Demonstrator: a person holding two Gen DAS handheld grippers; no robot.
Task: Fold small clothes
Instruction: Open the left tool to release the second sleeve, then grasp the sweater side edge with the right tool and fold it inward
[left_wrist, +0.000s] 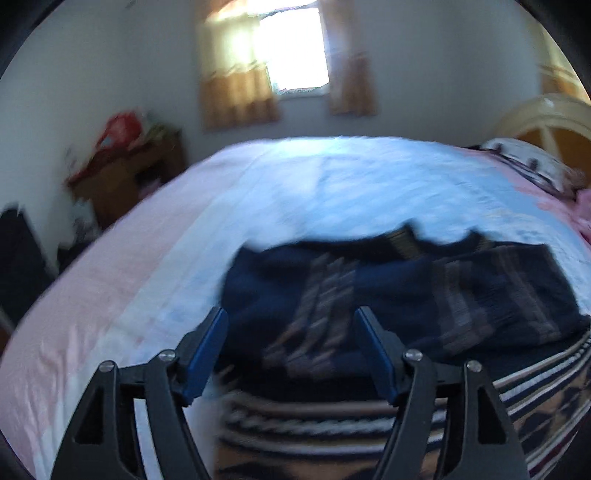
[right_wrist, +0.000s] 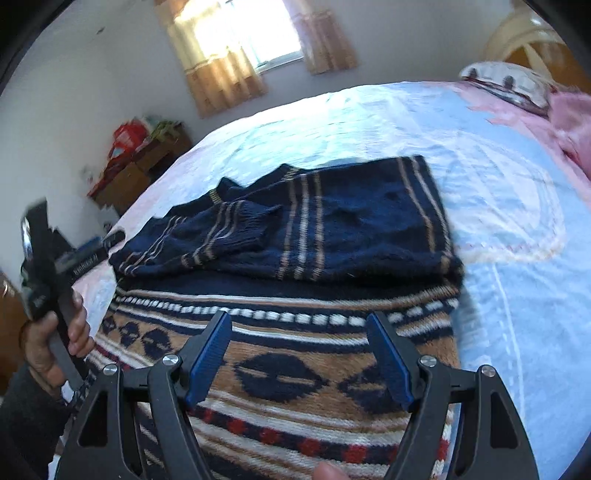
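Right wrist view, from the left edge: a hand (right_wrist: 55, 343) grips the left gripper's (right_wrist: 40, 266) black handle beside the bed; its jaws are not visible in this view. Behind it, a wooden cabinet (right_wrist: 129, 177) stands against the wall with red clutter on top. Next comes the sweater (right_wrist: 295, 258), navy with tan and white stripes, lying on the bedspread (right_wrist: 498, 206). Its upper part is folded over, a striped sleeve laid across the navy body. Nearer the camera the patterned hem band shows: tan, white, navy ovals and a red-dotted row. The right gripper (right_wrist: 299, 354) hovers over that band with jaws wide, nothing between them. Its blue pads (right_wrist: 210, 354) are clear of the knit. Further right, bare pale blue bedspread, then a pillow (right_wrist: 506, 81) and pink bedding near the headboard (right_wrist: 532, 40).

Left wrist view is blurred. The left gripper (left_wrist: 291, 350) also stands wide open over the sweater's (left_wrist: 369, 295) navy part, holding nothing. A window (left_wrist: 291, 48) with tan curtains sits in the far wall.
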